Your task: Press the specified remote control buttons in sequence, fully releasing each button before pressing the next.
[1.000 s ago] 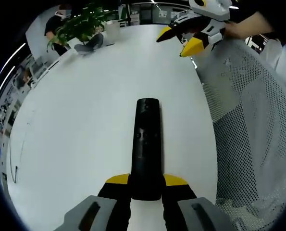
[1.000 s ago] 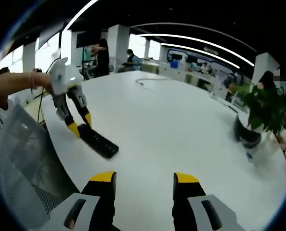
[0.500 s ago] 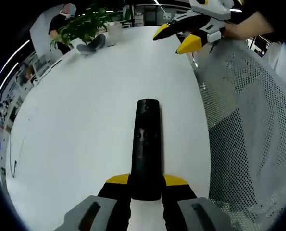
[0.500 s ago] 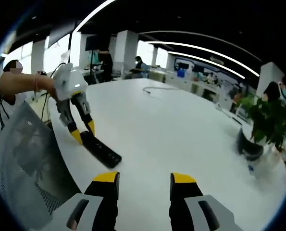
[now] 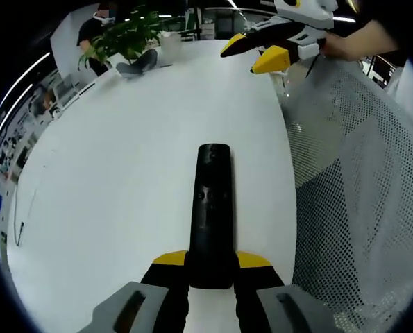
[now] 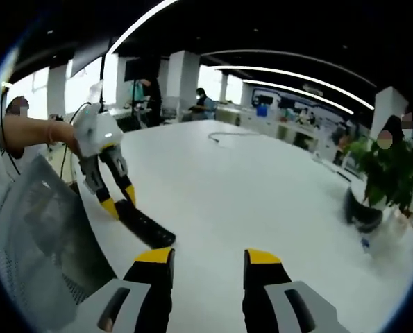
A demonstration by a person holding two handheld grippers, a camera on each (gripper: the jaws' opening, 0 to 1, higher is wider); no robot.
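A long black remote control (image 5: 211, 211) lies on the white table (image 5: 123, 159), its near end clamped between the yellow-tipped jaws of my left gripper (image 5: 211, 260). In the right gripper view the same remote (image 6: 145, 225) slants across the table edge with the left gripper (image 6: 119, 201) shut on its far end, held by a person's hand. My right gripper (image 6: 207, 258) hovers open above the table with nothing between its jaws. It also appears at the top of the left gripper view as the right gripper (image 5: 251, 55), well beyond the remote's tip.
A grey mesh chair back (image 5: 359, 187) stands along the table's edge. A potted plant (image 6: 376, 173) sits at the far side of the table, and a thin cable (image 6: 230, 135) lies farther away. People sit at desks in the background.
The left gripper keeps its hold on the remote. The right gripper has shifted slightly; its view has tilted up and drifted a little, with the jaw gap slightly narrower.
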